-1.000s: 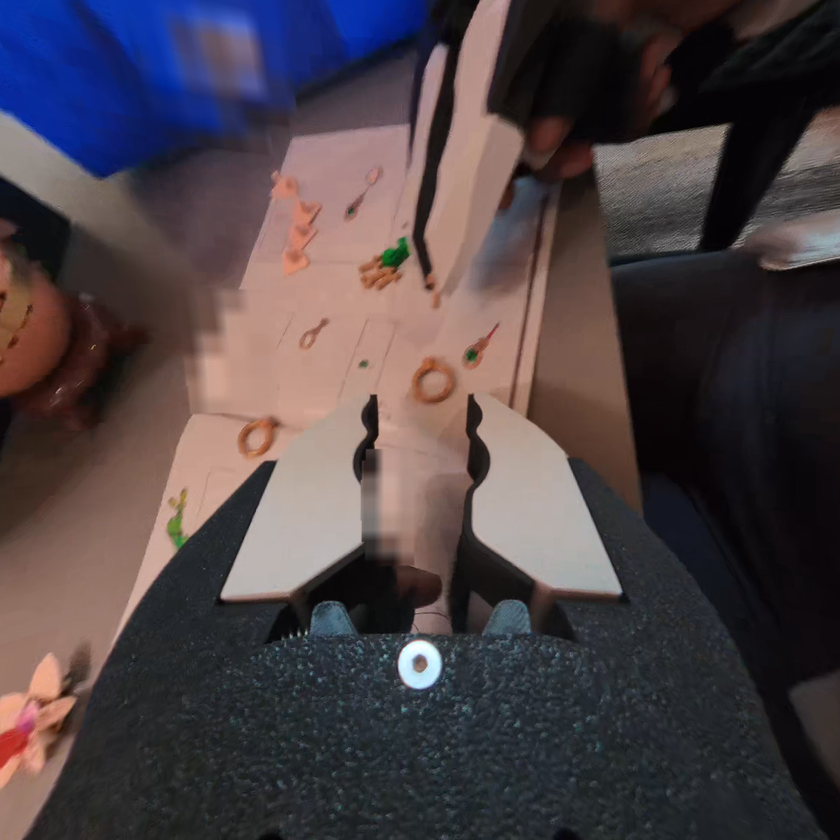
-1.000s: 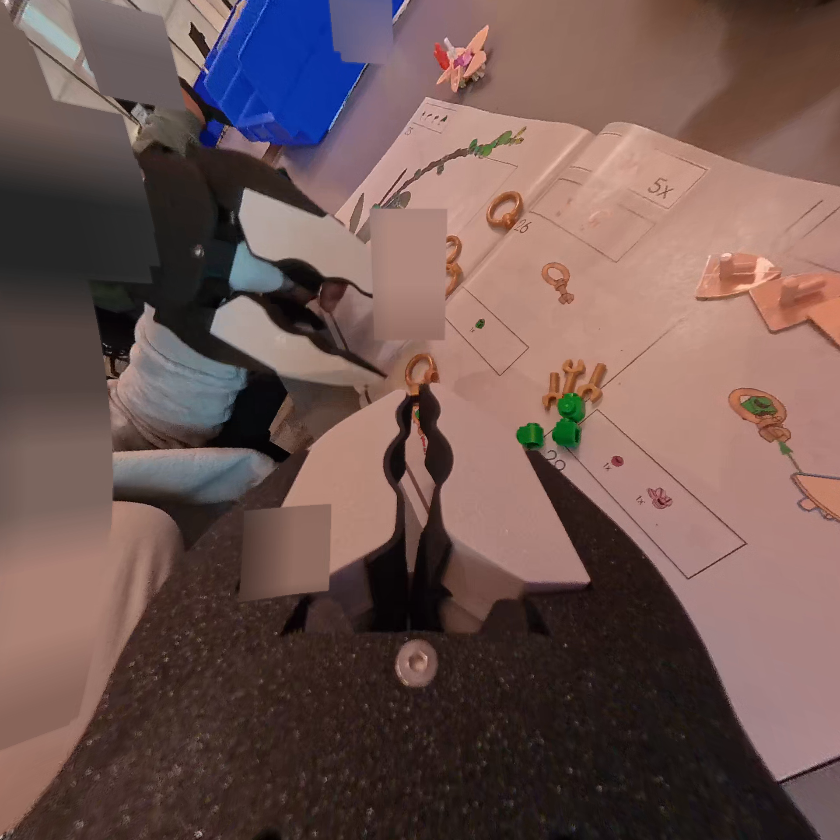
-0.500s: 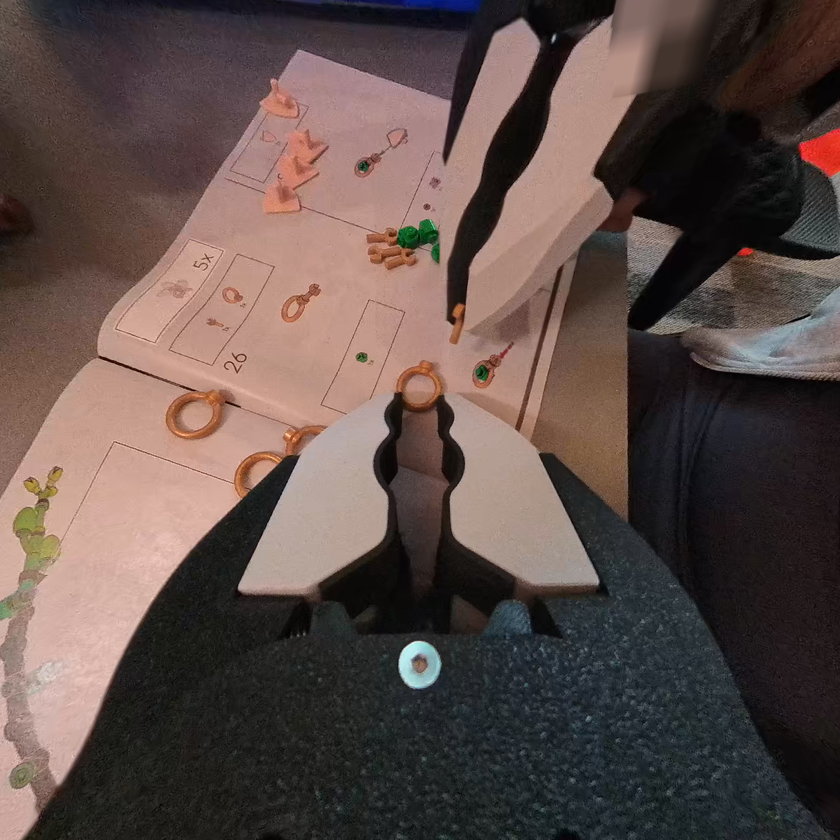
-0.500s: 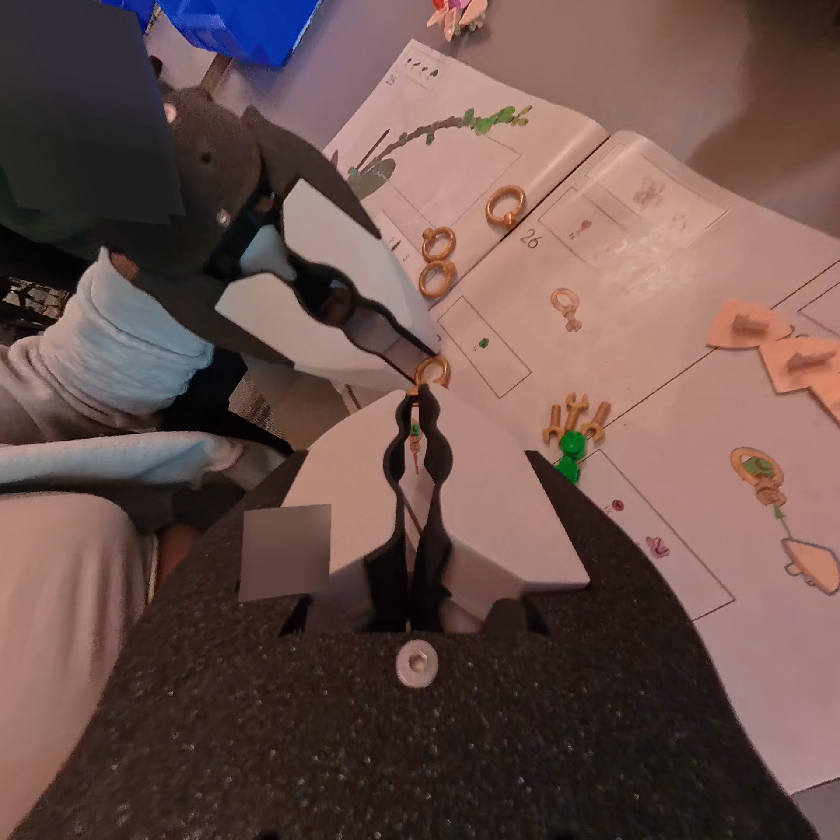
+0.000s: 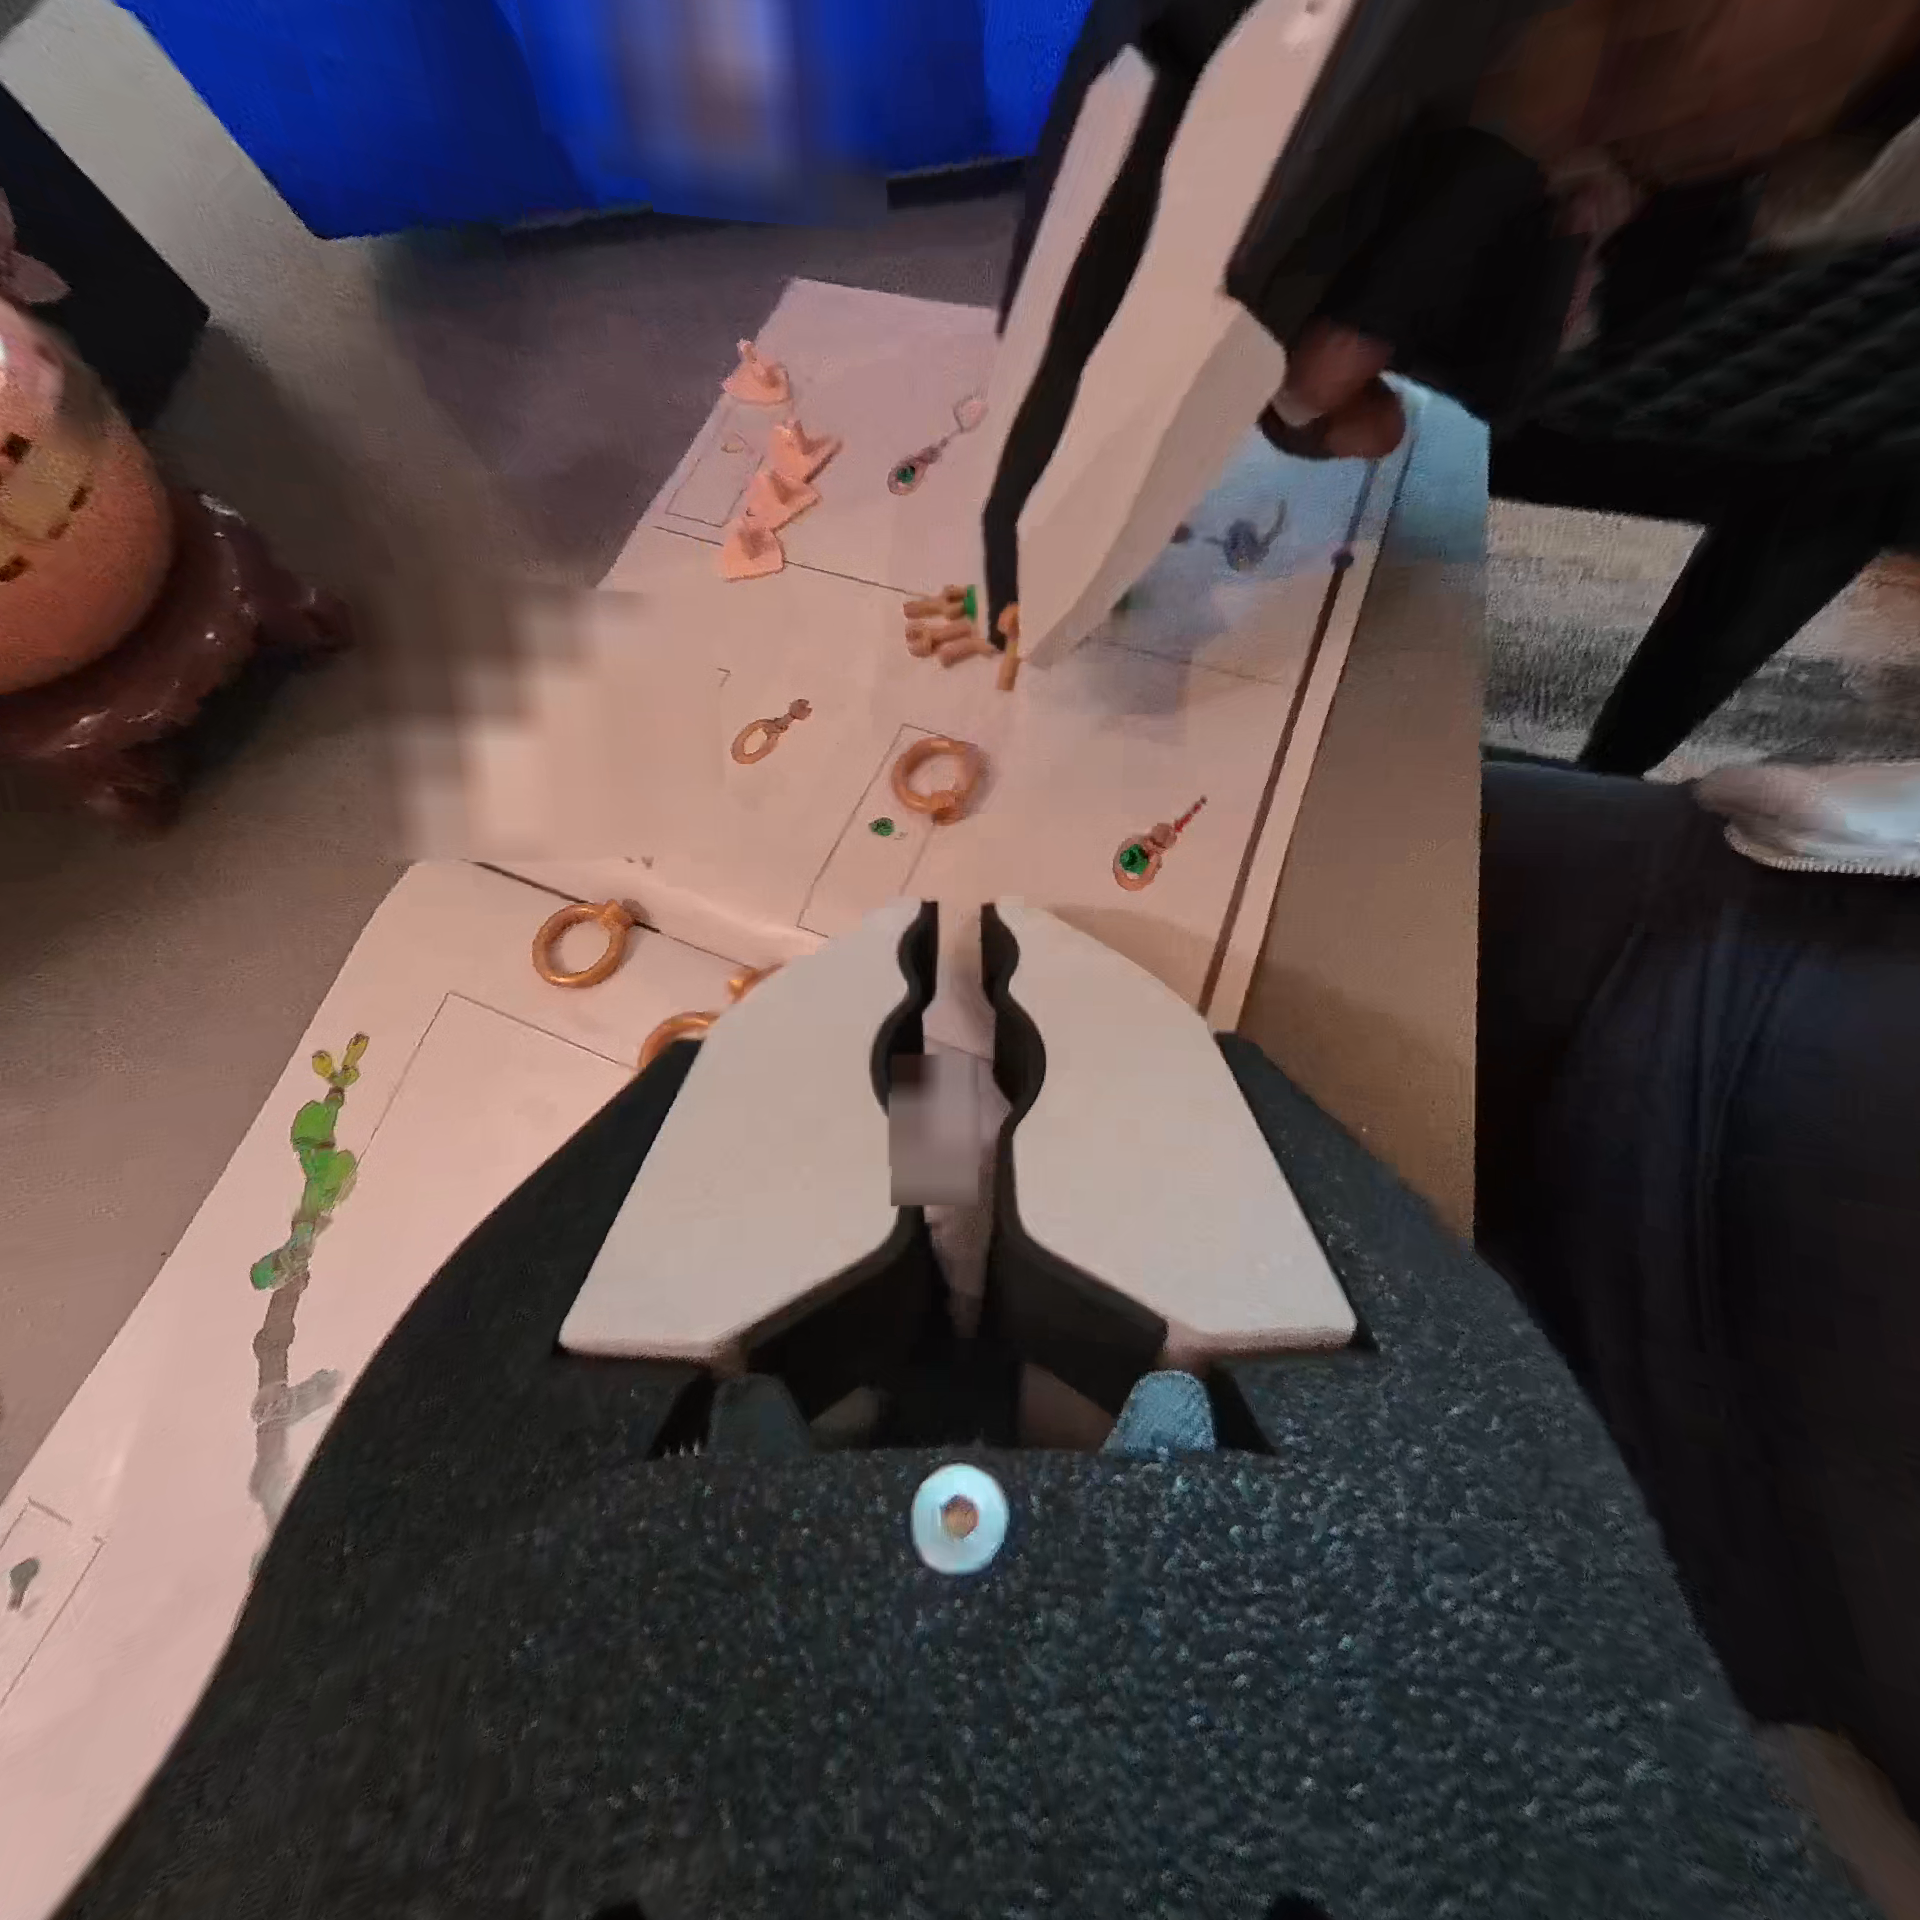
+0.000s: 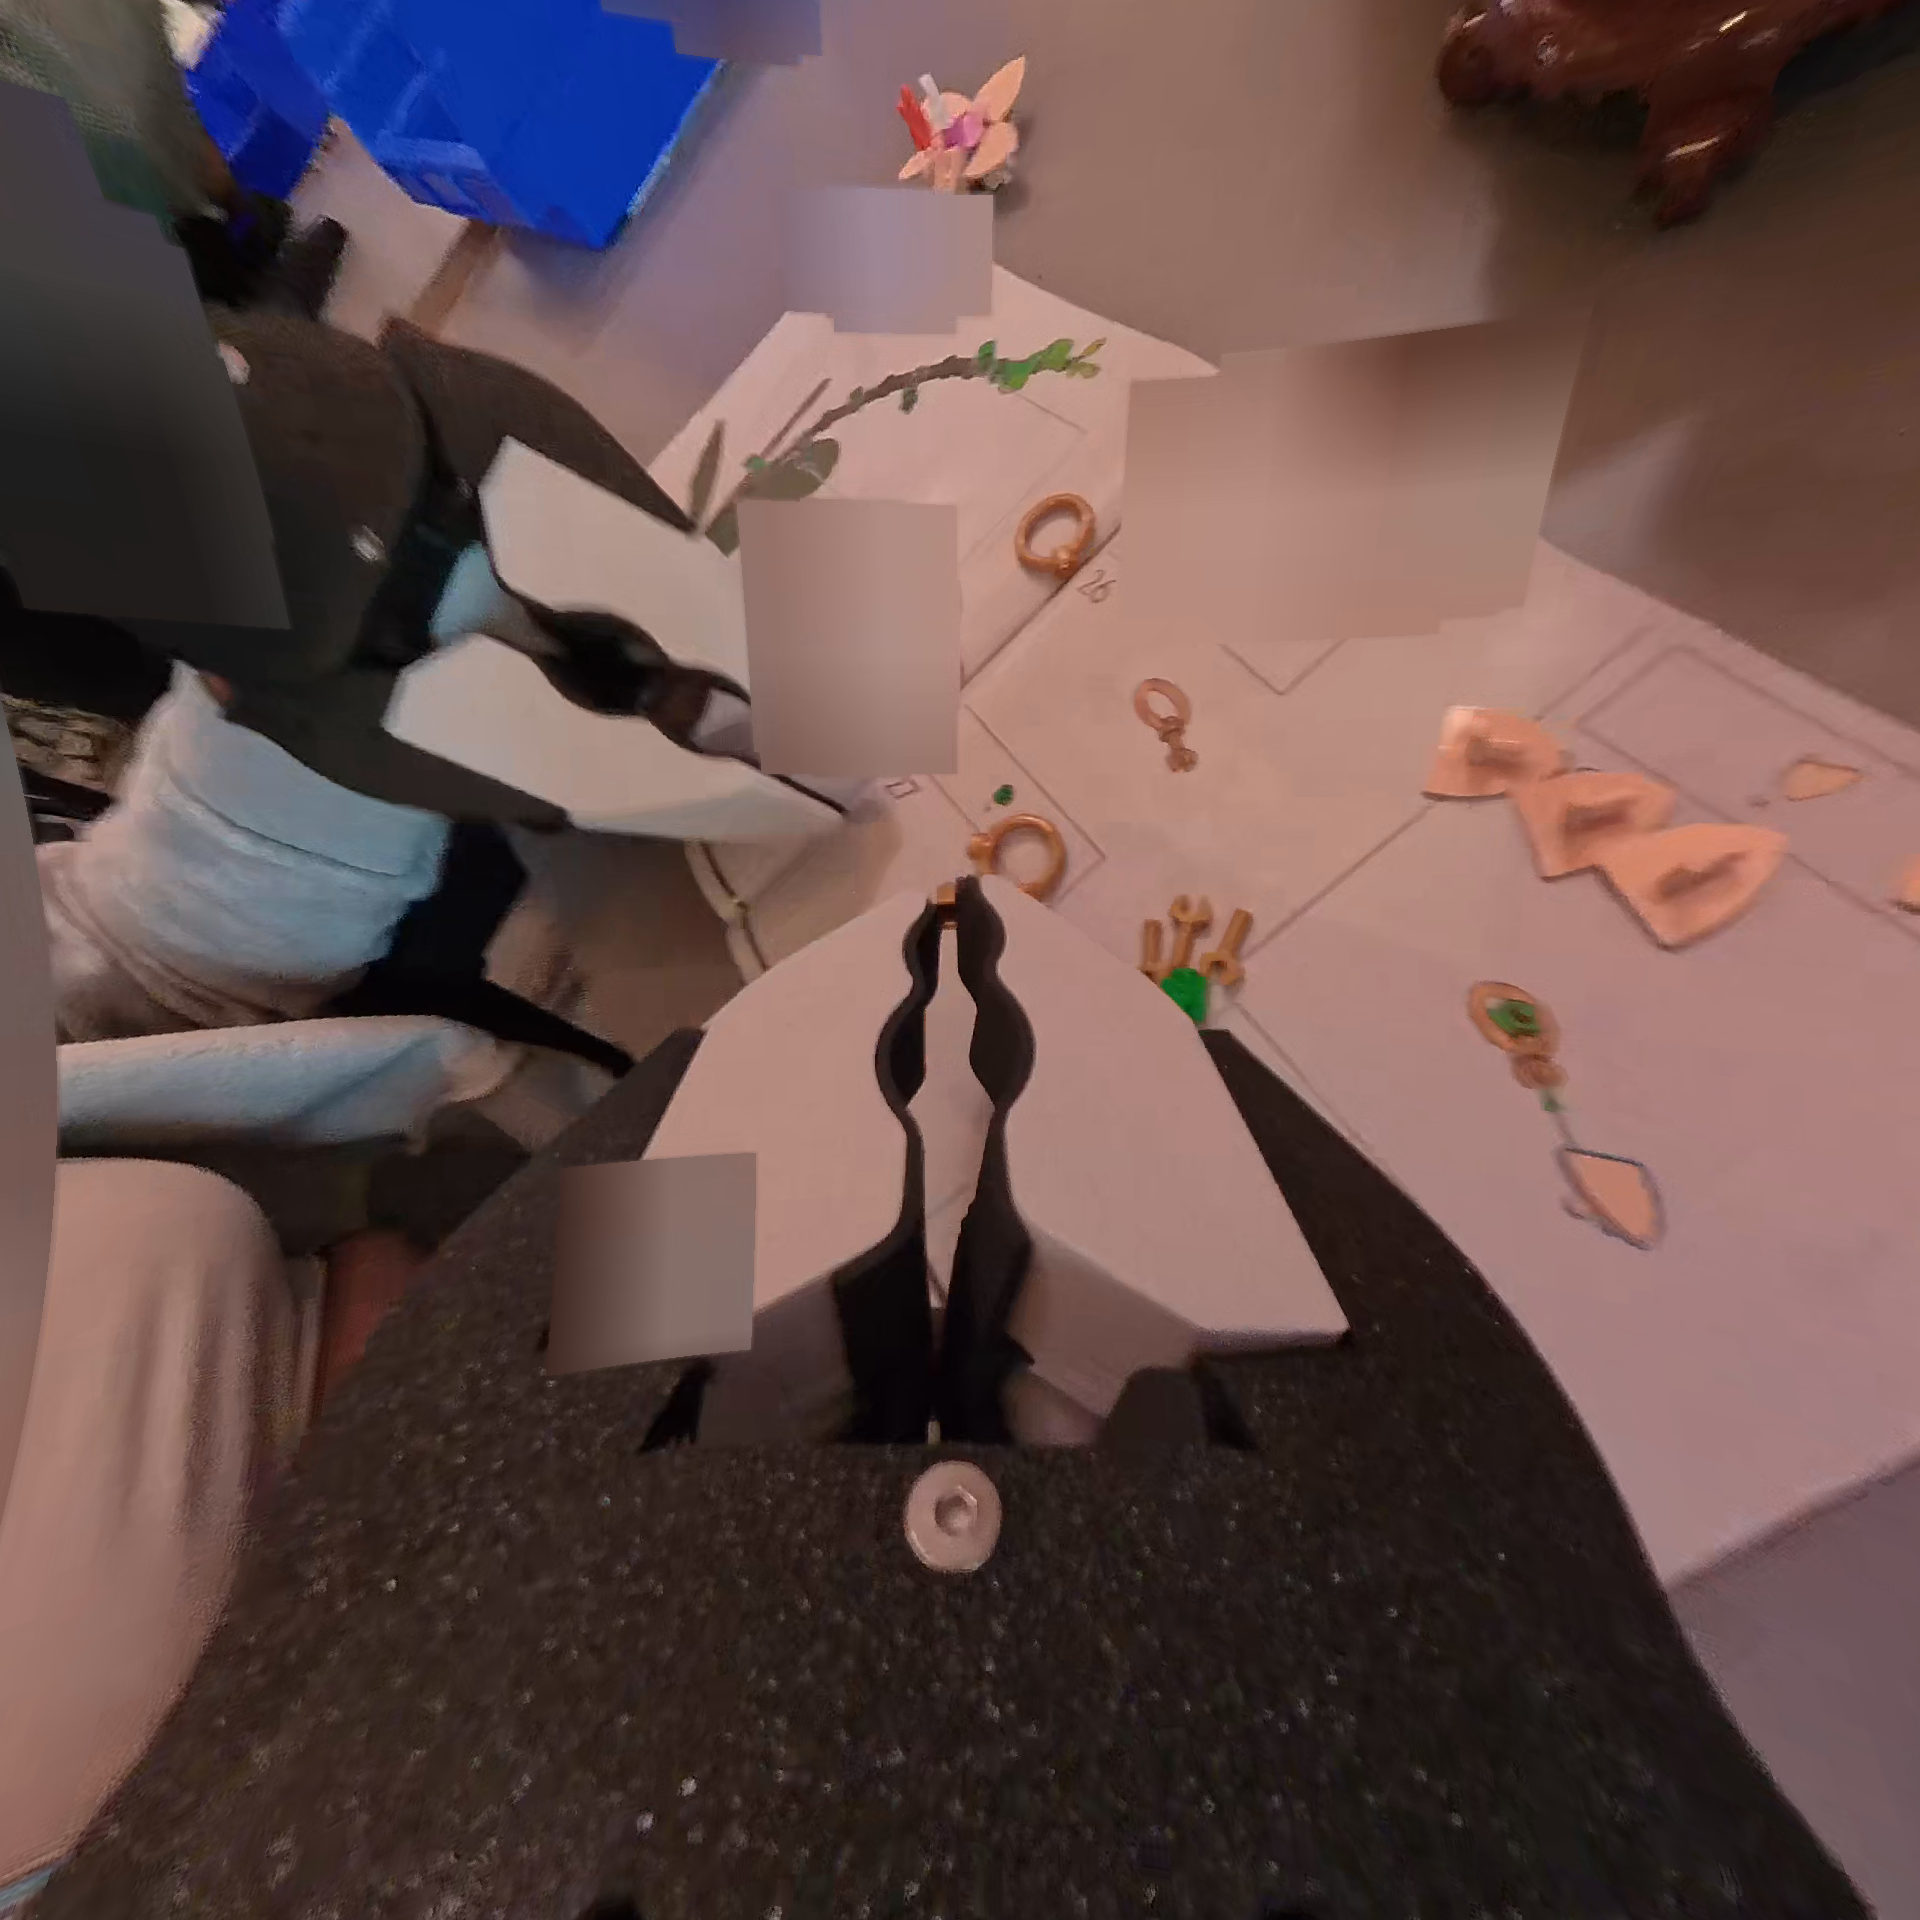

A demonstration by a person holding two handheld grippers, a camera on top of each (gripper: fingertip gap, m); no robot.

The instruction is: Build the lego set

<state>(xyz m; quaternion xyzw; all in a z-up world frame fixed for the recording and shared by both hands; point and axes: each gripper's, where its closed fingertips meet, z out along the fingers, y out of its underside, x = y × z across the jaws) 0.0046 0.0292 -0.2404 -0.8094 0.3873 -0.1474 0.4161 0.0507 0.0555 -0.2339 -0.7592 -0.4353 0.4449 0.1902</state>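
Note:
An open instruction booklet (image 5: 499, 1122) lies on the table, and it also shows in the right wrist view (image 6: 1455, 1195). Gold rings (image 5: 938, 777) (image 6: 1023, 847) lie on it, with small gold clips (image 5: 940, 629) (image 6: 1195, 935), green studs (image 6: 1184, 987) and peach petal pieces (image 5: 774, 488) (image 6: 1590, 821). My left gripper (image 5: 958, 914) is empty, its jaws a narrow gap apart, just short of a ring. My right gripper (image 6: 951, 894) is shut on a small gold piece (image 6: 945, 891), just above the booklet beside the clip pile. It also shows in the left wrist view (image 5: 1006, 623).
A brown pot (image 5: 104, 623) (image 6: 1662, 83) stands to the left of the booklet in the left wrist view. A blue bin (image 5: 520, 104) (image 6: 499, 104) is behind. A small flower build (image 6: 961, 130) lies past the booklet. A person's legs (image 5: 1714, 1143) are at the table's near edge.
My left gripper has drawn back from the gold ring it had reached and its jaws have narrowed. The right gripper still holds the small gold piece near the clips.

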